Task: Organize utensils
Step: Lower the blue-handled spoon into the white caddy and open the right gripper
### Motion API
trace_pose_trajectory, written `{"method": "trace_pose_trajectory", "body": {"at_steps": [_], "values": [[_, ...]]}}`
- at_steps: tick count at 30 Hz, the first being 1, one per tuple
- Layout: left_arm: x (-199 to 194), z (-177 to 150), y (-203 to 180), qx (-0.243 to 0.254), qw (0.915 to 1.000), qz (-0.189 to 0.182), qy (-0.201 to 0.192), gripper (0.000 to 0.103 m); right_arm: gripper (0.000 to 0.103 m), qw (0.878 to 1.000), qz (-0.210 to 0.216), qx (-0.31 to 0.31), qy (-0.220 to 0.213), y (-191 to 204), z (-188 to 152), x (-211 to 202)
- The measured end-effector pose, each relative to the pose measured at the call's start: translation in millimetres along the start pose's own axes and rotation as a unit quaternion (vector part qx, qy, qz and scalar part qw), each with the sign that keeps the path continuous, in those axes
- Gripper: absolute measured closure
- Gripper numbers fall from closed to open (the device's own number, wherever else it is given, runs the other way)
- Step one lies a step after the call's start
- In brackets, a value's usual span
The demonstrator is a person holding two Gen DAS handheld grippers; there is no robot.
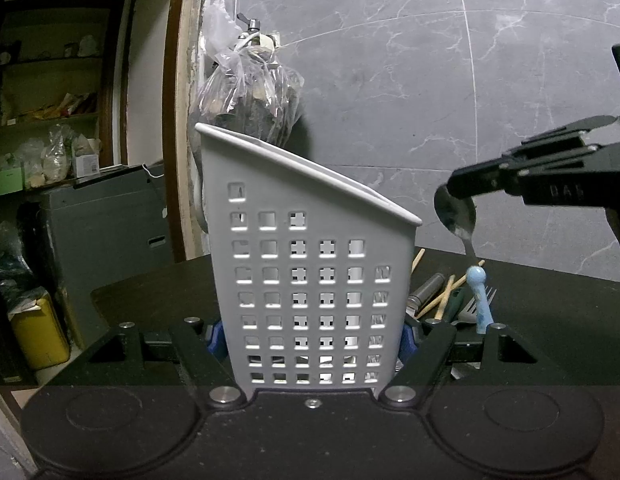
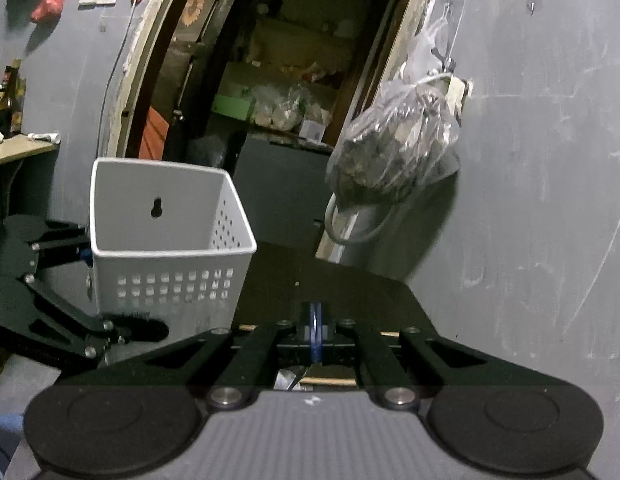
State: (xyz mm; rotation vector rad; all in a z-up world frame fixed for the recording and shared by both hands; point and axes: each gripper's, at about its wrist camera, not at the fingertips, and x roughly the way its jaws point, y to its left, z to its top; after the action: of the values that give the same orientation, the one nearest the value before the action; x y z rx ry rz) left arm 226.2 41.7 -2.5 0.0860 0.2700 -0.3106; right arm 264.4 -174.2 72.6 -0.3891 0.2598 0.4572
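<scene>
Left hand-held gripper (image 1: 311,344) is clamped on the white perforated caddy (image 1: 310,280), blue pads pressed on both side walls low down; caddy stands upright on the black desk (image 1: 549,312), slanted rim high on the left and dropping to the right in the left wrist view. From the right wrist view the caddy's mouth is open and looks empty, keyhole slot in the tall back wall, low front rim facing the right gripper. Right hand-held gripper (image 2: 315,334) is clenched, pads together on a metal spoon (image 1: 455,214); it holds the spoon by the bowl, handle hanging down, just right of the caddy's low edge and clear of it. Under the spoon, loose utensils lie on the desk: blue-handled utensil (image 1: 481,300), fork (image 1: 475,306), wooden chopsticks (image 1: 445,296), a dark metal handle (image 1: 423,290), all packed near the caddy's right wall. Bare desk beyond them out to the right and far edges. Left desk edge sits close to the caddy, then a drop-off. Beyond: grey marble wall (image 1: 389,80) with a plastic bag (image 1: 246,92) hanging from a hook directly behind the caddy's tall side, doorway (image 2: 270,80) to a cluttered shelf room further left.
</scene>
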Motion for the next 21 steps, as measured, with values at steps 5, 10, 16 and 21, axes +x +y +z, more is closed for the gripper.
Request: {"method": "trace_pose_trajectory", "body": {"at_steps": [5, 10, 16, 21], "values": [[0, 0, 0, 0.000, 1.0000, 0.000, 0.000, 0.027, 0.102, 1.000, -0.002, 0.001, -0.016, -1, 7, -2], [0, 0, 0, 0.000, 1.0000, 0.000, 0.000, 0.027, 0.102, 1.000, -0.004, 0.000, -0.030, 0, 10, -5], [0, -1, 0, 0.000, 1.0000, 0.000, 0.000, 0.027, 0.103, 0.998, -0.011, -0.005, -0.053, -2, 24, -11], [0, -1, 0, 0.000, 1.0000, 0.000, -0.001, 0.027, 0.103, 0.996, -0.021, -0.021, -0.083, -1, 44, -19]]}}
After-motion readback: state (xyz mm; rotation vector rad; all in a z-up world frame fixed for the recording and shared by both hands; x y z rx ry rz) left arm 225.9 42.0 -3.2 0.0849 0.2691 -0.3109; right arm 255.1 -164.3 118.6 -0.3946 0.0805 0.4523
